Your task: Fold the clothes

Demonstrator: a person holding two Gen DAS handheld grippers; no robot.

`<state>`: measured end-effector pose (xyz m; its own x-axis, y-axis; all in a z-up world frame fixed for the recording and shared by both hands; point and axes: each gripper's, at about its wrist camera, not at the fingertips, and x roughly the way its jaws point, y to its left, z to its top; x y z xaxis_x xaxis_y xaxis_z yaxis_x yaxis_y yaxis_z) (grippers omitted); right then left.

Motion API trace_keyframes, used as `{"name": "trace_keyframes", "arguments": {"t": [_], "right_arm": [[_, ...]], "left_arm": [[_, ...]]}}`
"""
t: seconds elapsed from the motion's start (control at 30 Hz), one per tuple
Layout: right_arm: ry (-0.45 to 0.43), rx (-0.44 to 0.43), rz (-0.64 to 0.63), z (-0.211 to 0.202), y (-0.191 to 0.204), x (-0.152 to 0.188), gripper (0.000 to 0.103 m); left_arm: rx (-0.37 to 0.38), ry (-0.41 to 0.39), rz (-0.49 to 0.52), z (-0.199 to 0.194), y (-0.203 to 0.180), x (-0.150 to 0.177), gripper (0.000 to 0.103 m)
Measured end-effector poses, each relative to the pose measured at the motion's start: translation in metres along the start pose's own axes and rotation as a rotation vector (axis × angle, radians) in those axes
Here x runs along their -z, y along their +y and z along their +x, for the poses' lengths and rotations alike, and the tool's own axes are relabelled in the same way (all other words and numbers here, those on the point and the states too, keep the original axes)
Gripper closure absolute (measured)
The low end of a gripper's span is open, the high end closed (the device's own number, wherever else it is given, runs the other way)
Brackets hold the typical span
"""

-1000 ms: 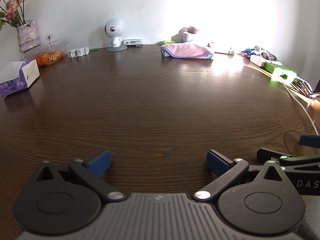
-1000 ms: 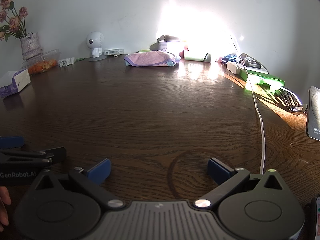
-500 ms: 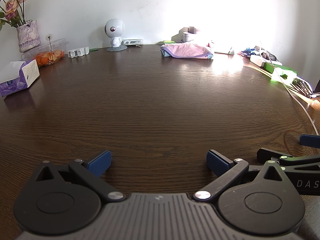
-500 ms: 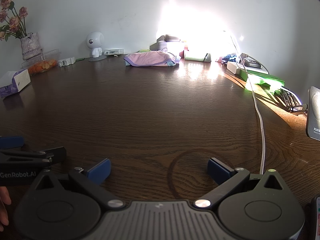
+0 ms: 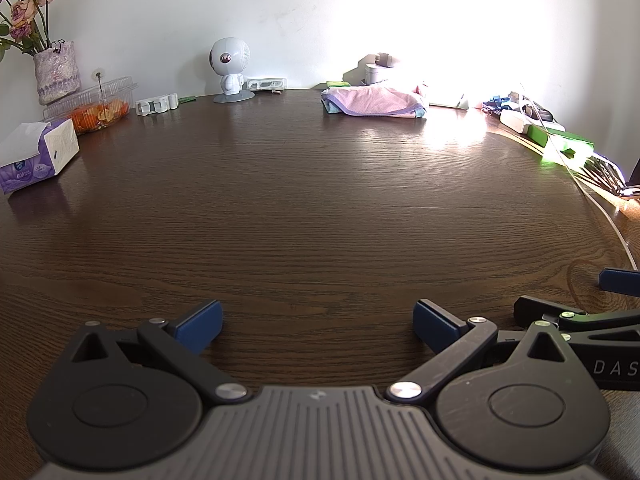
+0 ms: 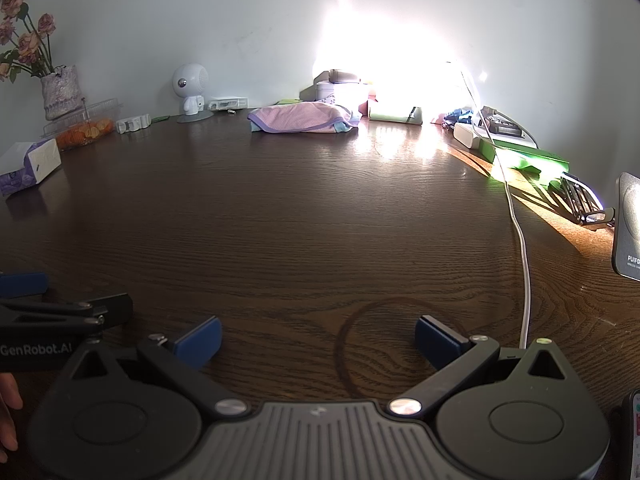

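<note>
Dark wood bench [image 5: 320, 208], nothing changed vs. 1 s ago: left hand-held gripper [image 5: 316, 320] & right hand-held gripper [image 6: 318, 338] stay spread wide, empty, at near edge; folded pink clothes [image 5: 374, 101] sit at far edge.

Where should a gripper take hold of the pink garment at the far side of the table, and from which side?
Probably at the near purple-trimmed edge of the pink garment, coming from the front, low over the table. That edge faces both open grippers; boxes crowd behind and beside it.
</note>
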<state>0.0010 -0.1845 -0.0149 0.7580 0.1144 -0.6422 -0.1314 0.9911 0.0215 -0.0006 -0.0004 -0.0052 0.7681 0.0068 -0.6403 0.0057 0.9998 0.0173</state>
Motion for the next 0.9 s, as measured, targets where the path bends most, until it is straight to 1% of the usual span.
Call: {"name": "trace_keyframes", "arguments": {"t": [0.9], "right_arm": [[0.0, 0.0, 0.0, 0.0002, -0.0005, -0.0001, 0.0]], "left_arm": [[0.0, -0.001, 0.0, 0.0005, -0.0001, 0.0009, 0.001]]}}
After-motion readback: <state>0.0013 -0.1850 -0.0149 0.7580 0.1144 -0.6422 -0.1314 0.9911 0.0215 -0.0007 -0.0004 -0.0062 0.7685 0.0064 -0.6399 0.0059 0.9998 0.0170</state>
